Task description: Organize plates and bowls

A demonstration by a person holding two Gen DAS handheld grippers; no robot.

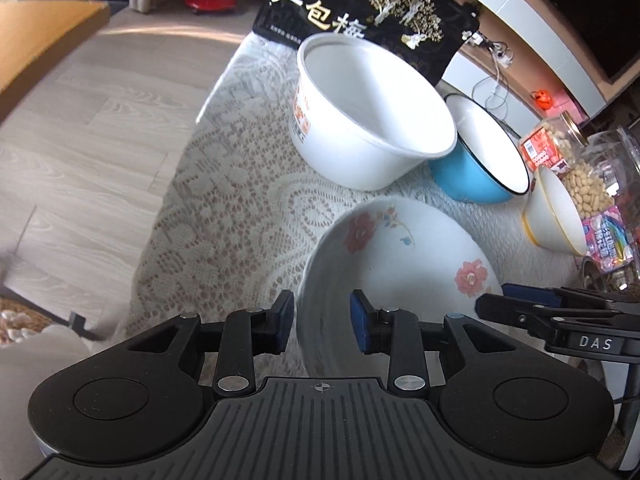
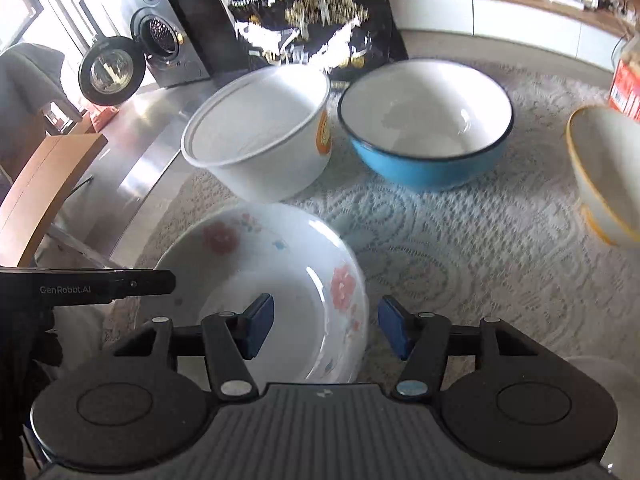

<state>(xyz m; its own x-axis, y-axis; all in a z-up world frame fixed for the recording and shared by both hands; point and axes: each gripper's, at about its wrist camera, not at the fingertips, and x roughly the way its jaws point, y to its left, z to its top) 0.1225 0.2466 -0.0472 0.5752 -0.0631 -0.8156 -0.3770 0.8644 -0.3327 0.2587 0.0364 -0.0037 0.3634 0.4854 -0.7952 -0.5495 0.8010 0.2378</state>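
Left wrist view: your left gripper [image 1: 322, 322] straddles the floral bowl's [image 1: 400, 256] left rim, pads apart and not pressing; the right gripper [image 2: 326, 328] likewise brackets its right rim, open. Bowl sits at the tabletop's [image 2: 440, 248] near edge. Close both evenly, lift level.

A home living room: lace tablecloth [image 1: 240, 184], speaker [image 2: 160, 40], snack jars [image 1: 592, 176].

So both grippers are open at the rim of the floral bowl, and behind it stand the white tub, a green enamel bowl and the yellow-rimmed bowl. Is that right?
Not quite: the enamel bowl is blue outside with a dark rim, not green, as the right wrist view shows. The rest holds: left gripper and right gripper open at the floral bowl, with the white tub and yellow-rimmed bowl behind.
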